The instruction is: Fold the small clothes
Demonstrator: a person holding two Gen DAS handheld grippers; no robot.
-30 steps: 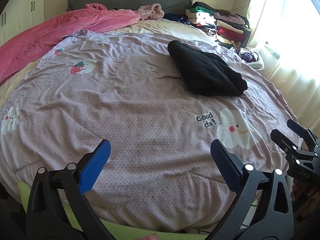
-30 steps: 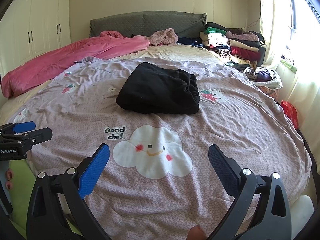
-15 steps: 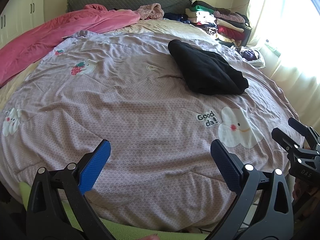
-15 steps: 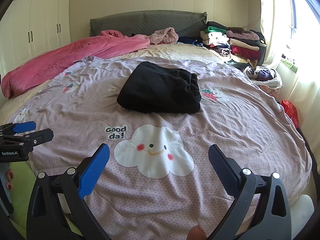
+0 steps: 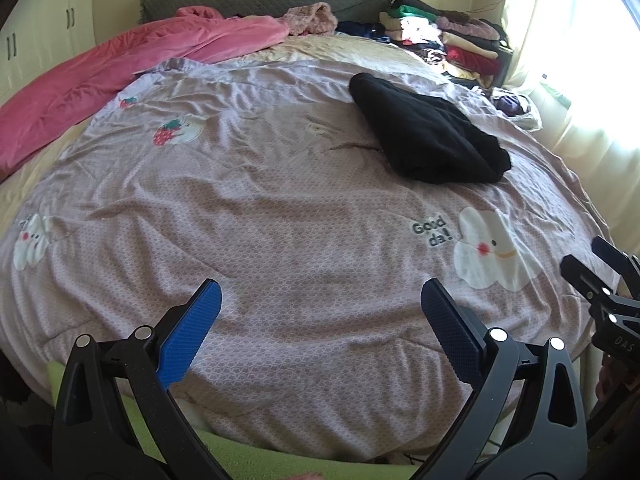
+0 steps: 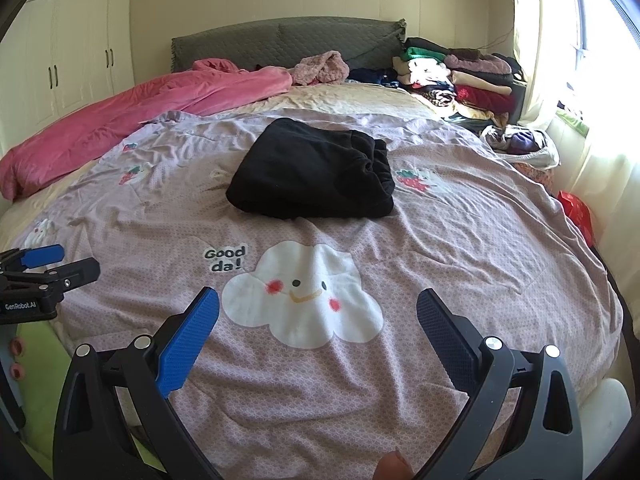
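Both the left gripper (image 5: 320, 312) and right gripper (image 6: 318, 316) hang spread wide and empty above the near edge of the quilt (image 6: 460, 240). The folded black garment (image 6: 312, 170) lies mid-bed, well beyond the cloud print (image 6: 304, 296), touched by neither

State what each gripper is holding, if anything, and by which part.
Nothing is held. The left gripper and the right gripper are both open above the quilt, with nothing between their fingers. The folded black garment lies untouched further up the bed.
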